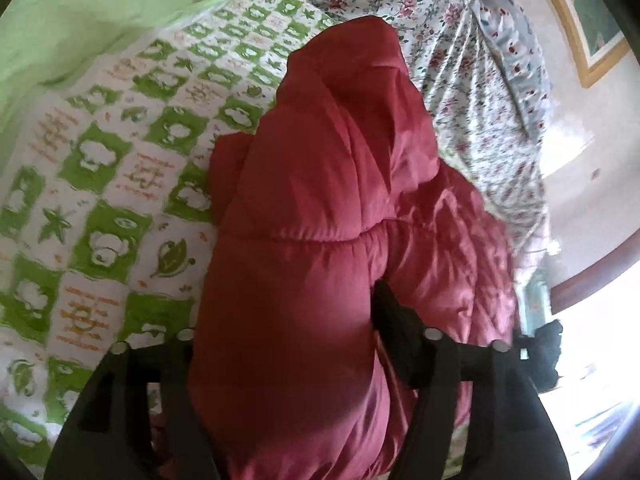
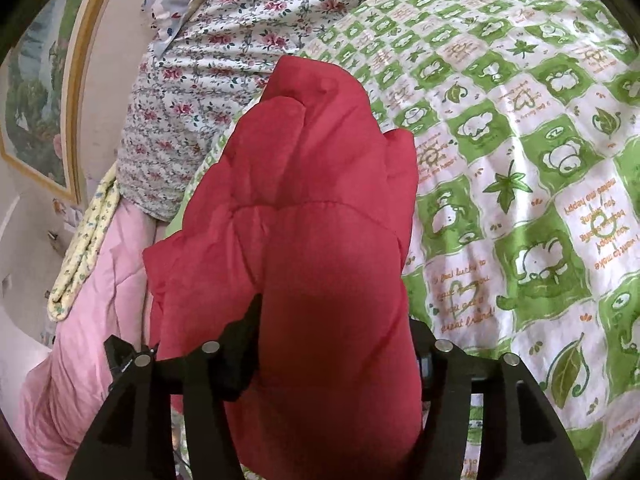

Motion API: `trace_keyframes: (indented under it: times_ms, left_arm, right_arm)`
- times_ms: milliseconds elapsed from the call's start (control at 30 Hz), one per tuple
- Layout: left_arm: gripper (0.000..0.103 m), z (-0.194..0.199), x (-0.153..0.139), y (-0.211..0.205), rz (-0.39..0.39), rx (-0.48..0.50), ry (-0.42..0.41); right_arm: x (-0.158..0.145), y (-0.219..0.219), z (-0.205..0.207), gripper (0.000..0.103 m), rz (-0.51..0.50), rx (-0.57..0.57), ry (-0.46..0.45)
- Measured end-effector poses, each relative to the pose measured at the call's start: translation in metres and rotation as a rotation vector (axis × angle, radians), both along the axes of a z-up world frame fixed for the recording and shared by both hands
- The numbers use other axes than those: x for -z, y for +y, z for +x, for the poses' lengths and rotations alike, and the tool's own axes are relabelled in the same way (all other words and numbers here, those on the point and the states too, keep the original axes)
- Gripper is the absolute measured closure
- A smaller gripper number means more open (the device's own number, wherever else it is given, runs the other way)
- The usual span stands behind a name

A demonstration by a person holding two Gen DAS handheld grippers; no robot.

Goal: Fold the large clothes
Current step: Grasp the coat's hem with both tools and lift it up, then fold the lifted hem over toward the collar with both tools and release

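My left gripper (image 1: 280,344) stands partly open, with a thick fold of the puffy red quilted jacket (image 1: 320,208) bulging between its black fingers; I cannot tell whether the pads press on it. My right gripper (image 2: 336,340) looks the same, jaws apart around the red padding (image 2: 320,200). The jacket lies bunched on the green-and-white checked bedspread (image 2: 520,160), beside a floral sheet (image 2: 240,20) and a pink quilt (image 2: 92,300).

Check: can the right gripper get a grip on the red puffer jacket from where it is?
Probably yes. The red jacket already bulges between the right gripper's jaws, with nothing in between; closing should catch it, though the thick padding may slip.
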State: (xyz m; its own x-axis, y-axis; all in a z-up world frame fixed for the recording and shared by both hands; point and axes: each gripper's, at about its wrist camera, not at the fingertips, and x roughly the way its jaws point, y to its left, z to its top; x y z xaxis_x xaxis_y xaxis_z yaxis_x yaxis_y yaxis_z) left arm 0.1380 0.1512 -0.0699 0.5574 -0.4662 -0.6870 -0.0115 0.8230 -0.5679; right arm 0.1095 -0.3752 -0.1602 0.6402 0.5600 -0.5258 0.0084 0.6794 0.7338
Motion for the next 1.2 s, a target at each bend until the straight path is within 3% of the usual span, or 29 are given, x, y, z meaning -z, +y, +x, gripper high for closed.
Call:
trace_keyframes:
  times_ms: [133, 300, 1000, 1200]
  left_arm:
    - [0.020, -0.012, -0.008, -0.001, 0.092, -0.044, -0.014]
    - [0.020, -0.026, -0.019, -0.003, 0.171, -0.073, -0.042]
    - [0.020, -0.048, -0.039, 0.000, 0.209, -0.093, -0.082]
    - [0.020, -0.058, -0.053, -0.014, 0.260, -0.076, -0.126]
  right_arm:
    - [-0.003, 0.002, -0.005, 0.031, -0.030, 0.013, -0.002]
    - [-0.003, 0.004, -0.006, 0.026, -0.054, 0.028, 0.002]
    - [-0.029, -0.007, -0.034, 0.026, -0.128, 0.123, -0.031]
    - [-0.053, -0.001, -0.053, 0.026, -0.240, 0.169, -0.094]
